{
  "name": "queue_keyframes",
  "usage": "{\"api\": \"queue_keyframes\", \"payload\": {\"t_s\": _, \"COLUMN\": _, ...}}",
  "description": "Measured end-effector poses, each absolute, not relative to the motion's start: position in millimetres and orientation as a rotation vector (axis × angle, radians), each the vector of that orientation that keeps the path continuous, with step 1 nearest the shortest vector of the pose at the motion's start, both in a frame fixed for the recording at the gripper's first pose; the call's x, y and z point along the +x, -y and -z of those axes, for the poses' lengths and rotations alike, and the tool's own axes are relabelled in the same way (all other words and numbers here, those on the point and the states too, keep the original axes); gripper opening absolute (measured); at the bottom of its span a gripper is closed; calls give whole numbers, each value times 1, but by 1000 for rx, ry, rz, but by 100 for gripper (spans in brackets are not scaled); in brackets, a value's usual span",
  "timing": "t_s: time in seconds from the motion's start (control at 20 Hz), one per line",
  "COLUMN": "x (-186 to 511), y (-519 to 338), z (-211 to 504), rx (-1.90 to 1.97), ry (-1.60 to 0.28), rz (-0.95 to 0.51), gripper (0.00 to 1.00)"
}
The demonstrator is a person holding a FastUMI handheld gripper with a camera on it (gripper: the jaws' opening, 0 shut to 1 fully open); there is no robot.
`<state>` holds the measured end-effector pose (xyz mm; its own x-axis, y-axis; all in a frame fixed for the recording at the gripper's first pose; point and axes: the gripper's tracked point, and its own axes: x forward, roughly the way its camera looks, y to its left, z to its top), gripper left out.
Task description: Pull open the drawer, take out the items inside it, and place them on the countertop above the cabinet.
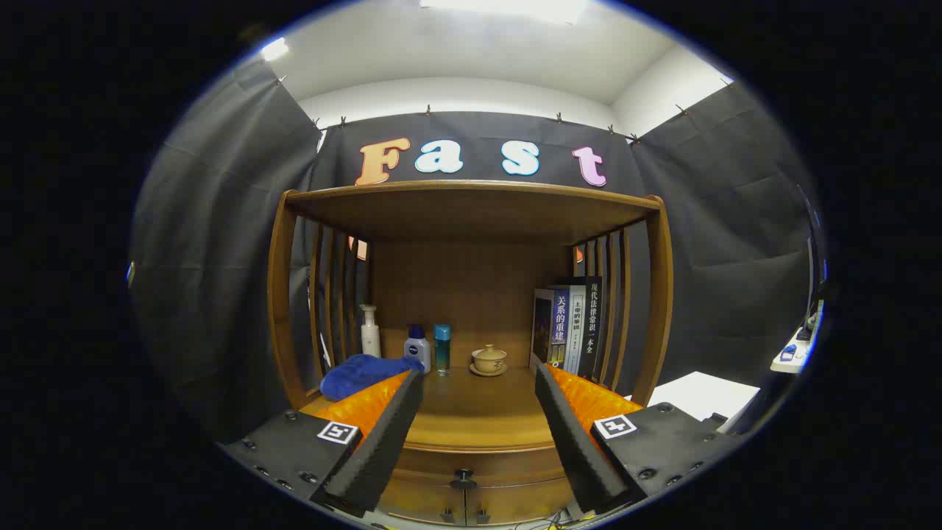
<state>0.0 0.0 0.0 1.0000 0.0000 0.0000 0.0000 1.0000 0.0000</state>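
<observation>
Just below the brown wooden countertop point(478, 412), the closed wooden drawer with its small dark knob point(464, 480) sits between the spread, empty fingers of the gripper point(478, 383). A crumpled blue cloth point(364, 372) lies on that countertop's left side, upright books point(570, 324) at its right.

Your hand-held two-finger gripper point(478, 379) is spread wide — the two fingers point(383, 434) run forward as a pair, angling slightly toward each other at the tips, with a broad gap between them. Nothing sits in that gap and neither finger presses on anything — both are level and free in the air.
</observation>
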Motion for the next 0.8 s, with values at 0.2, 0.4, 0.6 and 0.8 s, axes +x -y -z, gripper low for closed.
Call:
{"api": "queue_keyframes", "payload": {"t_s": 0.2, "x": -2, "y": -1, "z": 5, "rx": 3, "ry": -14, "rz": -6, "gripper": 100}}
{"api": "queue_keyframes", "payload": {"t_s": 0.4, "x": -1, "y": -3, "z": 5, "rx": -6, "ry": -23, "rz": -13, "gripper": 100}}
{"api": "queue_keyframes", "payload": {"t_s": 0.6, "x": -2, "y": -6, "z": 7, "rx": -13, "ry": -26, "rz": -18, "gripper": 100}}
{"api": "queue_keyframes", "payload": {"t_s": 0.8, "x": -3, "y": -9, "z": 11, "rx": -18, "ry": -29, "rz": -28, "gripper": 100}}
